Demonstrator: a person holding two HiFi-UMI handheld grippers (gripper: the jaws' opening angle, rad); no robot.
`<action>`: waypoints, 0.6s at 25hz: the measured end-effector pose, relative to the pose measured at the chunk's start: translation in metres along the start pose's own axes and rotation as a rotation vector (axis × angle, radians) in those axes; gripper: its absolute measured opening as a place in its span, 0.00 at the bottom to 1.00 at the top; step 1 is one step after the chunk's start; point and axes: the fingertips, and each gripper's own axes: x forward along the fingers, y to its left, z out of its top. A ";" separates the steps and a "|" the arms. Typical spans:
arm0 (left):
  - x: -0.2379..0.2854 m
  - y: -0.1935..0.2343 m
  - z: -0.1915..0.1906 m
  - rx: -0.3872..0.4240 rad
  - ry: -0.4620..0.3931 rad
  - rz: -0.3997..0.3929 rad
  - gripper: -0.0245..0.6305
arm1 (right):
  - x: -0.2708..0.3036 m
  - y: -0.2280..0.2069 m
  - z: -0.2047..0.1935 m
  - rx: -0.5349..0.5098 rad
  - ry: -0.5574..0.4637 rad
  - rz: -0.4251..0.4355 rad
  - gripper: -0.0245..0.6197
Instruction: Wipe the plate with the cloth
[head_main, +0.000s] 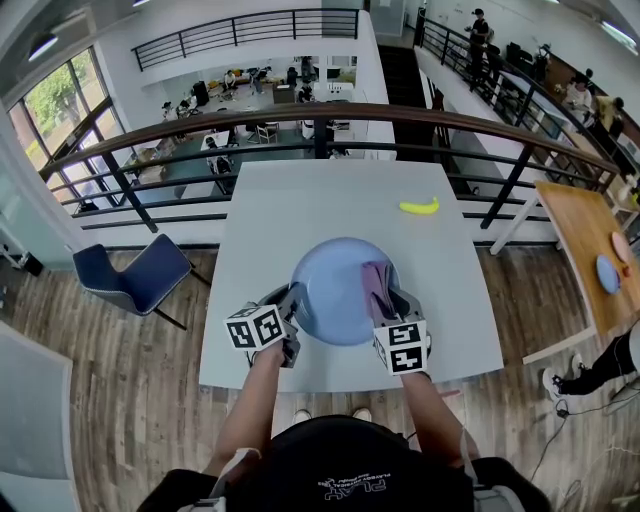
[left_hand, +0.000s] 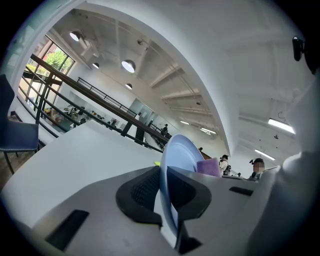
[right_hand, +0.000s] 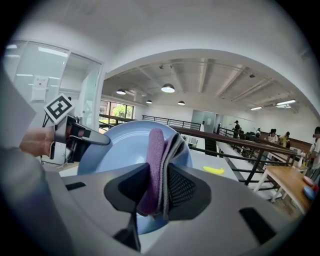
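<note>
A light blue plate (head_main: 335, 290) is tilted up off the white table (head_main: 300, 200), near its front edge. My left gripper (head_main: 292, 312) is shut on the plate's left rim; in the left gripper view the rim (left_hand: 167, 200) runs edge-on between the two pads of that gripper (left_hand: 164, 192). My right gripper (head_main: 393, 302) is shut on a folded purple and grey cloth (head_main: 375, 285), which lies against the plate's right inner face. In the right gripper view the cloth (right_hand: 156, 160) stands pinched in that gripper (right_hand: 159, 187), with the plate (right_hand: 117, 145) and the left gripper (right_hand: 75, 137) behind it.
A yellow banana (head_main: 420, 207) lies on the table's far right part. A blue chair (head_main: 140, 272) stands left of the table. A dark railing (head_main: 330, 115) runs past the far edge. A wooden table (head_main: 585, 250) with small plates is at the right.
</note>
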 end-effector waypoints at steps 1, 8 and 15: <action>0.000 0.000 0.000 -0.004 -0.003 0.000 0.09 | -0.002 0.003 0.005 0.007 -0.018 0.010 0.21; 0.001 0.006 -0.007 -0.021 0.011 0.012 0.08 | -0.011 0.013 0.008 0.041 -0.079 0.023 0.21; 0.003 0.017 -0.027 -0.057 0.041 0.032 0.08 | -0.011 0.016 -0.005 0.077 -0.067 0.044 0.21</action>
